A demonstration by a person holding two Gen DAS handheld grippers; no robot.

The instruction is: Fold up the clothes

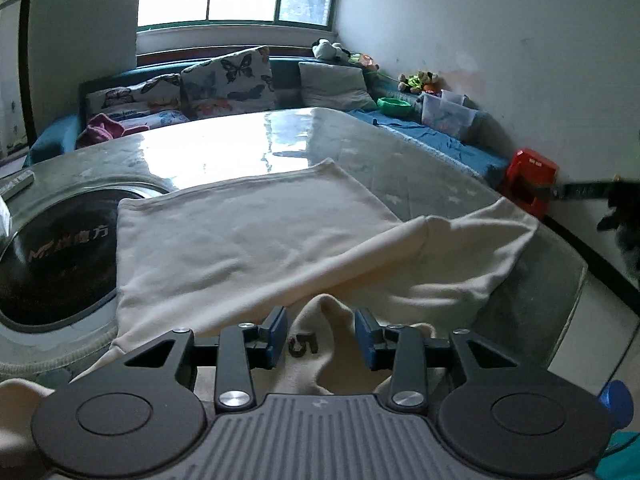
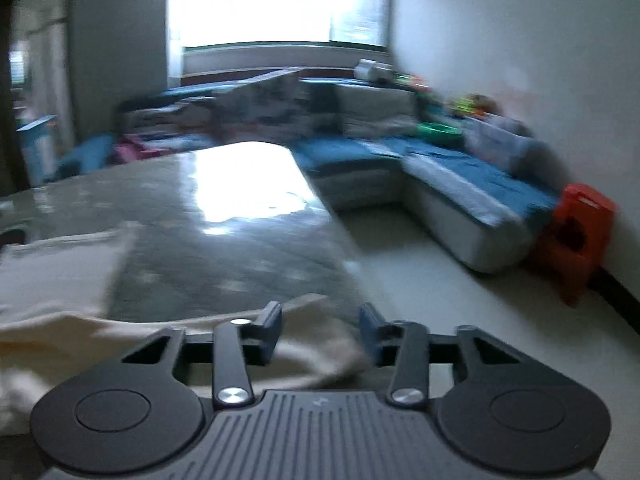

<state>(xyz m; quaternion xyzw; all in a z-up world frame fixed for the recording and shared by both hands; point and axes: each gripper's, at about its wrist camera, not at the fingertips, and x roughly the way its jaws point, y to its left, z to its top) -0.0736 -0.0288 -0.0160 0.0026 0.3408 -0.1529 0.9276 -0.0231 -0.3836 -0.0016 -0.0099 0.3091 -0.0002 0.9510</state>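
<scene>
Because the cream cotton top [image 1: 256,236] lies flat across the near half of the glossy grey-green table [image 1: 224,148], with one sleeve [image 1: 472,256] thrown out toward three o'clock, we judge the body is laid out ready and the sleeve is the next part to fold in. Our left gripper [image 1: 321,334] hovers at six o'clock over a raised fold bearing a dark printed numeral; its blue pads stand partly apart, cloth between them but not pinched. Our right gripper [image 2: 320,334] sits over the sleeve end at the table's near right corner, jaws likewise partly apart and gripping nothing; that view is blurred. At nine o'clock a dark round inset [image 1: 52,256] borders the top. Toward twelve o'clock the tabletop is bare, giving room to sweep cloth. At three o'clock the table edge drops to pale floor [image 2: 460,288], so the sleeve could slide off.
</scene>
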